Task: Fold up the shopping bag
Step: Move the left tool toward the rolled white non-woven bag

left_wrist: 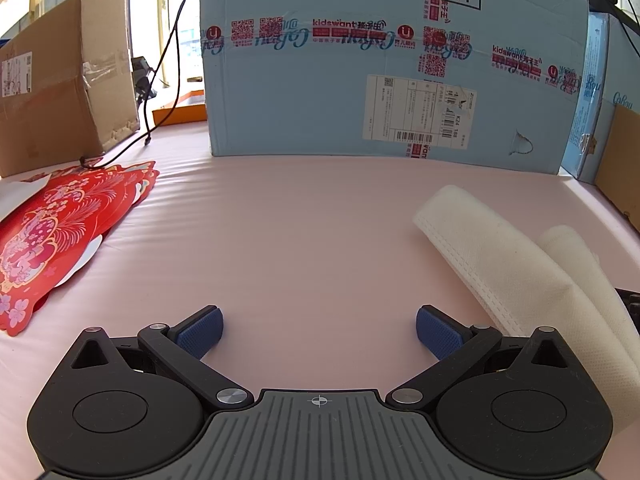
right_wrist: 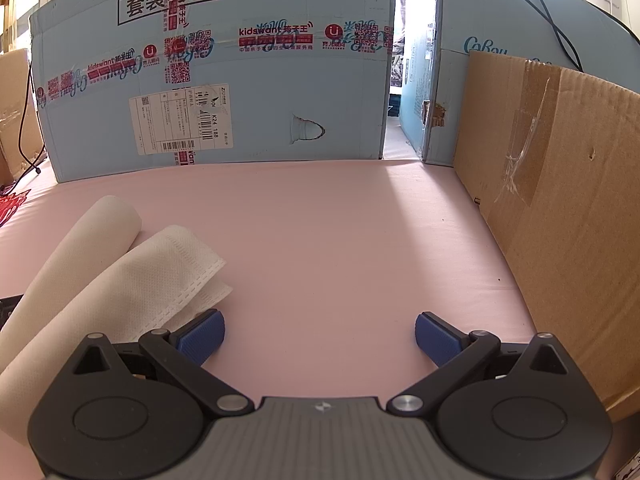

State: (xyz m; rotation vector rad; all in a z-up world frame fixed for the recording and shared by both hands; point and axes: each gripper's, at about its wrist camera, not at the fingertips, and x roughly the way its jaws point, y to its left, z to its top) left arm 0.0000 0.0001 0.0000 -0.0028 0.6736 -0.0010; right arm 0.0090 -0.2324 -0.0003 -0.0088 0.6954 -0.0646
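Two grippers, one per view. Left gripper (left_wrist: pixel 319 330) jaws wide apart, nothing between, over pink table (left_wrist: pixel 288 240). Right gripper (right_wrist: pixel 319 334) same, jaws spread, empty. One white bag (left_wrist: pixel 520 264), folded into two rolled layers, lies between grippers: right of left gripper, left of right one (right_wrist: pixel 120 272), edge just beside its left pad. Red paper cutouts (left_wrist: pixel 52 232) far left. Beyond: blue boxes (left_wrist: pixel 380 72), two; brown boxes (left_wrist: pixel 60 80), left, and (right_wrist: pixel 560 184), right; all shut, contents unseen
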